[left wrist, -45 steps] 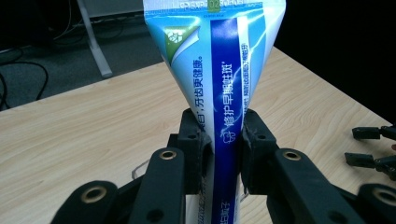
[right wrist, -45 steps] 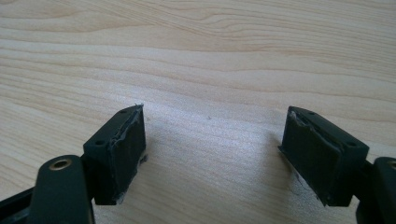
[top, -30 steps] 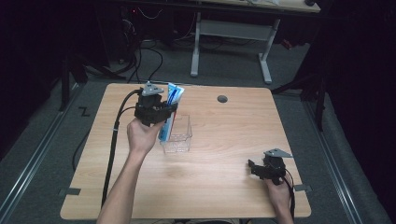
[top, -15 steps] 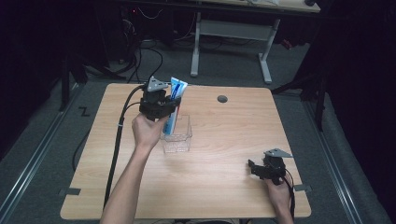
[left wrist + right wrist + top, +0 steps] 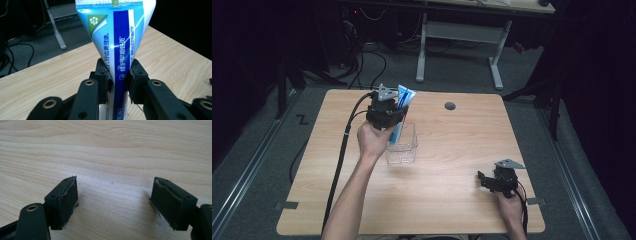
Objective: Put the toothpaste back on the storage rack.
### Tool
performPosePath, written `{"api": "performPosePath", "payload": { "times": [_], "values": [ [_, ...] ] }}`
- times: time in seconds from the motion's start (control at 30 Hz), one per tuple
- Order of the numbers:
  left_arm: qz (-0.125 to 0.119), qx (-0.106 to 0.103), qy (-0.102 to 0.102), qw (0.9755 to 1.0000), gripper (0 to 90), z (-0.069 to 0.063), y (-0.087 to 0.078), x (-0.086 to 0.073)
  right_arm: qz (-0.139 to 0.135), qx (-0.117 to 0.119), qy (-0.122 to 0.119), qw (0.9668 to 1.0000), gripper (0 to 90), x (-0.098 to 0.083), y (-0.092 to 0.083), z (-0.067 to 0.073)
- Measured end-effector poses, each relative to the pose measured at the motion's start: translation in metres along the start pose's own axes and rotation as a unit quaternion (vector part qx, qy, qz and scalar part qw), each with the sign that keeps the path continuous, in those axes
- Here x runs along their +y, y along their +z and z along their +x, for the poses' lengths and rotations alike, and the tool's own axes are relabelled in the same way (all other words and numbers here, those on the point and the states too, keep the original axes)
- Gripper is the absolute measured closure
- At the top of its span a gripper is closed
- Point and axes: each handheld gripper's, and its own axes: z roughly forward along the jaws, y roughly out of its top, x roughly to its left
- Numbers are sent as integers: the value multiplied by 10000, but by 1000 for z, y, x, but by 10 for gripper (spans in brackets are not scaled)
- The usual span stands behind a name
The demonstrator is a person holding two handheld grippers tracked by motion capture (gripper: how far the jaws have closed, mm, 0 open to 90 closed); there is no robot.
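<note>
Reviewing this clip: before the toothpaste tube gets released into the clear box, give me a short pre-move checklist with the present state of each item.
1. Grip on the tube: ok. The left hand-held gripper is shut on the toothpaste tube, pads on both sides.
2. Tube over the container: ok. In the high view its lower end reaches into the clear plastic box.
3. Tube end touching the box floor: cannot tell; the gripper's own body hides it.
4. Box standing upright on the table: ok.
5. Right hand-held gripper out of the way: ok. It is open, holds nothing, and sits at the table's near right corner.
6. Tube posture: ok, roughly upright, leaning slightly.
</note>
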Motion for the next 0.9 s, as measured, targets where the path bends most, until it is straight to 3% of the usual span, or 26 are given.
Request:
{"api": "performPosePath", "payload": {
  "times": [0.37, 0.53, 0.9],
  "values": [
    [47, 9, -73, 10000, 731, 5, 7, -10, -4, 3, -11, 10000, 214, 0, 0, 0],
    [109, 55, 4, 9999, 731, 5, 8, -13, -1, 4, -13, 10000, 214, 0, 0, 0],
    [152, 91, -27, 9998, 730, 7, 11, -22, -1, 4, 0, 10000, 214, 0, 0, 0]
  ]
}}
